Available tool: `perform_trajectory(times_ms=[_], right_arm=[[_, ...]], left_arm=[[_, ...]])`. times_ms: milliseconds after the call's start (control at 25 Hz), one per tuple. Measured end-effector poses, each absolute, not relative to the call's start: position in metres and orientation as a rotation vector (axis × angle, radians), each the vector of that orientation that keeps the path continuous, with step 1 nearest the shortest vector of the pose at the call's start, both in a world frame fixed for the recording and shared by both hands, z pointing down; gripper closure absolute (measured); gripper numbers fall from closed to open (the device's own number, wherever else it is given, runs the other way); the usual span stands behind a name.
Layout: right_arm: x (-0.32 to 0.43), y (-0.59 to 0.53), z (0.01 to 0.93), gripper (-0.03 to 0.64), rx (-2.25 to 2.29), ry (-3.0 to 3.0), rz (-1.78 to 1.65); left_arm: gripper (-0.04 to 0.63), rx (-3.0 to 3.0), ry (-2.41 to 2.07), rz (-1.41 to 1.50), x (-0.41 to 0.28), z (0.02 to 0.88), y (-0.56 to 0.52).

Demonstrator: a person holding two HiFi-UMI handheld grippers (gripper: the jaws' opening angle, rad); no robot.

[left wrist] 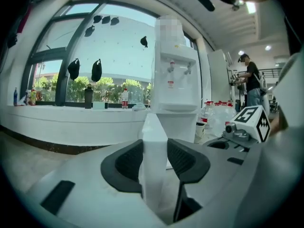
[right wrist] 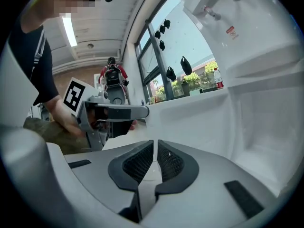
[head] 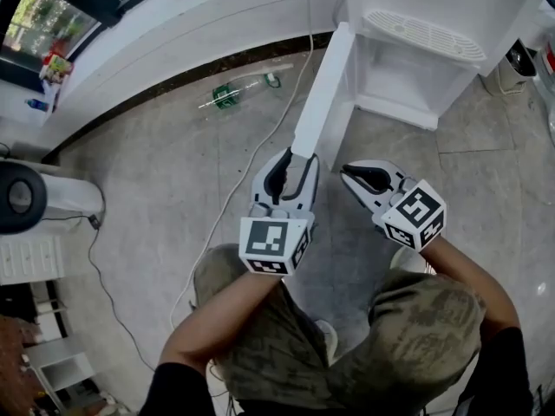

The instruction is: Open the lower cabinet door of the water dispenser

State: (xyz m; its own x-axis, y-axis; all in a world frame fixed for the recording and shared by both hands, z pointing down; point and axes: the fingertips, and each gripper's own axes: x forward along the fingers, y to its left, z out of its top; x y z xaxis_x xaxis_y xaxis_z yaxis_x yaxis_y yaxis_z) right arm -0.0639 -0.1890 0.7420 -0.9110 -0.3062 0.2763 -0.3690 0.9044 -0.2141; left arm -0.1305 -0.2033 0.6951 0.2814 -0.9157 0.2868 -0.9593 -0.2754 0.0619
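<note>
Grey tiled floor [head: 156, 163], closed along its far edge by a white window ledge [head: 173, 33]. Item one: white water dispenser [head: 416, 24], upright at the far right of the floor, with its two taps facing me in the left gripper view. Item two: lower cabinet door [head: 321, 102], already swung wide, standing edge-on and reaching from the dispenser's left side toward me. The compartment [head: 408, 72] behind it lies open, white inside. Item three: my left gripper [head: 293, 161], closed on the free edge of that door. In its own view the white panel fills the gap, and my fingers [left wrist: 126, 163] pinch it with one black pad on each face. Item four: my right gripper [head: 349, 174], held just right of the door and apart from it, in front of the open compartment. Its ribbed pads [right wrist: 137, 164] are pressed almost together, leaving only a thin slit with nothing in it. Sundries: a clear bottle with a green label [head: 227, 95] lying on the floor near the ledge edge; a white cable [head: 234, 189] trailing across the floor past my left knee; a small bin [head: 519, 63] at the dispenser's right; and a person in a dark shirt [left wrist: 251, 82] standing well off, seen in the left gripper view.
</note>
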Motion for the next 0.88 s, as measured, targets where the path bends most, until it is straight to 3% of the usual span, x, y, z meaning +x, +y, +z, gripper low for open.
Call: perform_trajectory(times_ms=[680,880], right_arm=[[-0.085,-0.226,0.697,0.617,0.554,-2.813,0.185],[-0.085,-0.224,0.686,0.617,0.547,-2.806,0.193]], left_arm=[[0.434,2.108,-1.909,0.195,-0.185,0.697,-0.227],[0.463,2.069,-2.003,0.251,-0.201,0.703,-0.232]])
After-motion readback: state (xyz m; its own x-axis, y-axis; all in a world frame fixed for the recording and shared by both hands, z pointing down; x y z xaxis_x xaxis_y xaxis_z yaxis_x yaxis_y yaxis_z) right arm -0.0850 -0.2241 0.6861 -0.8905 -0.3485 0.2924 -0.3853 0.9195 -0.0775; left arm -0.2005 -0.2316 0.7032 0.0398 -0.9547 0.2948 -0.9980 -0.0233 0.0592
